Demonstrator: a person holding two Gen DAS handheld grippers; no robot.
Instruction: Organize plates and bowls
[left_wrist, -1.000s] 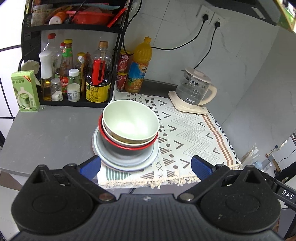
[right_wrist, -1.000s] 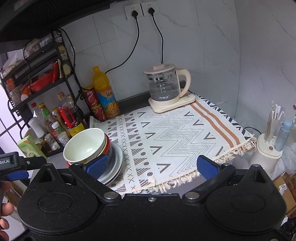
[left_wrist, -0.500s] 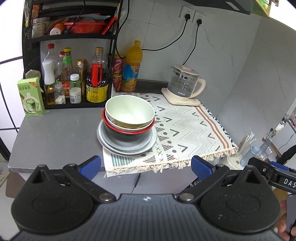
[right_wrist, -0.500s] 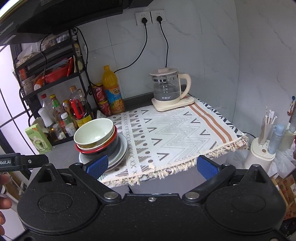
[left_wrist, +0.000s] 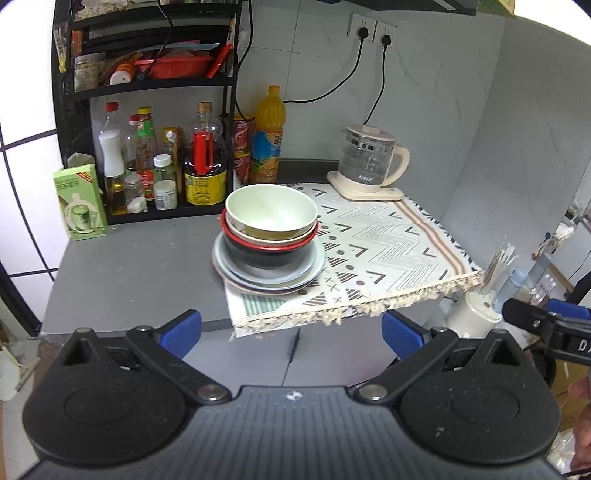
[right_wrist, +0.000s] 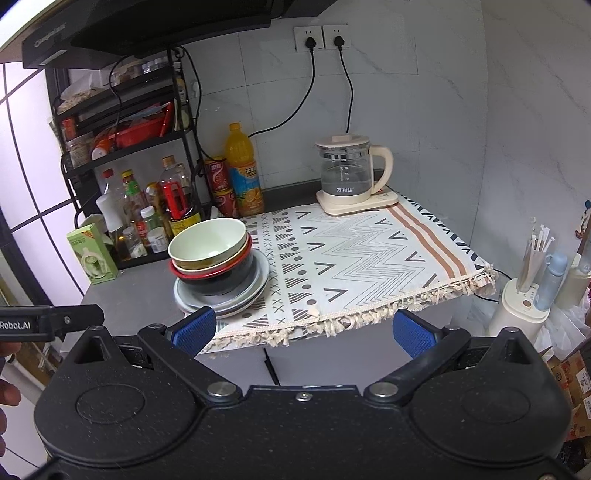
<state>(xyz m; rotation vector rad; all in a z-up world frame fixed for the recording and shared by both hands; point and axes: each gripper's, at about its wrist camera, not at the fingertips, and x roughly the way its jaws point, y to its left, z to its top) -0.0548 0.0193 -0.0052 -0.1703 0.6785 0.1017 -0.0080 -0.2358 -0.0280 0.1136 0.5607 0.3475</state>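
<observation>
Patterned cloth (right_wrist: 369, 258): covers the counter's right part.
Kettle (right_wrist: 347, 173): glass, Chinese lettering, back of cloth.
Plates (left_wrist: 269, 275): stacked on cloth's left edge.
Bowls (left_wrist: 271, 218): nested on plates, pale green uppermost.
Left gripper (left_wrist: 291, 330): wide open, empty, "Robot.AI".
Right gripper (right_wrist: 303, 326): wide open, empty.

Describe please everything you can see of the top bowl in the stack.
The top bowl is pale green inside, round and deep, with a smooth glossy look like ceramic or melamine. It looks empty and sits upright, slightly tilted, nested in a red-rimmed bowl on grey plates at the patterned cloth's left edge. No hand-held gripper touches it.
</observation>
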